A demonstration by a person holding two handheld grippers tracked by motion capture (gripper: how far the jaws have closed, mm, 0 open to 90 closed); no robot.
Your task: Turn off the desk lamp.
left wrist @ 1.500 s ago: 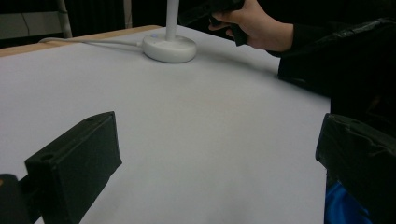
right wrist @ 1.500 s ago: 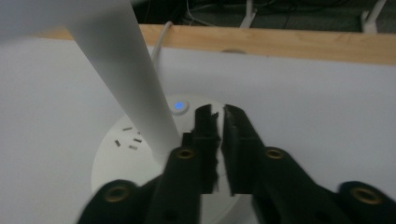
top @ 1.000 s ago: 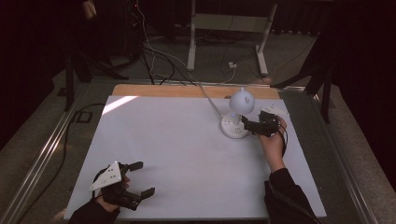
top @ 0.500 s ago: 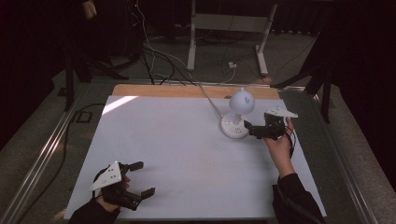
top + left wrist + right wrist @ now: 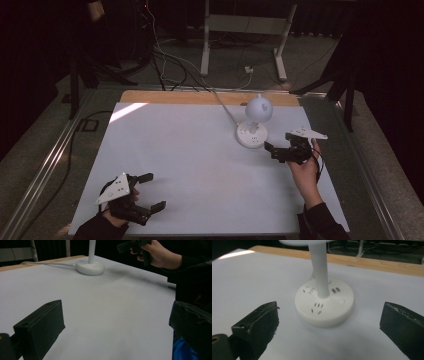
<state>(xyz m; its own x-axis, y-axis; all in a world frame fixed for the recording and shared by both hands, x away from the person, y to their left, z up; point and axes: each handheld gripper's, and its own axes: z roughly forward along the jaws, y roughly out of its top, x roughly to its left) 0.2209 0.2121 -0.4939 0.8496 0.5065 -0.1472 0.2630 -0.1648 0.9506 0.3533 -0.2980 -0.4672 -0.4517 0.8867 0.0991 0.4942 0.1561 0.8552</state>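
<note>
Table: one smooth white rectangular tabletop, wooden far edge.
Lamp: one white plastic desk lamp, round socketed base, globe head, far right.
Grippers: two black; left gripper and right gripper both gape, empty.

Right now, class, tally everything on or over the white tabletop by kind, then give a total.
White desk lamp with socket base: 1
White power cable leading from the lamp: 1
Hand-held claws, left and right: 2
Total: 4
</note>
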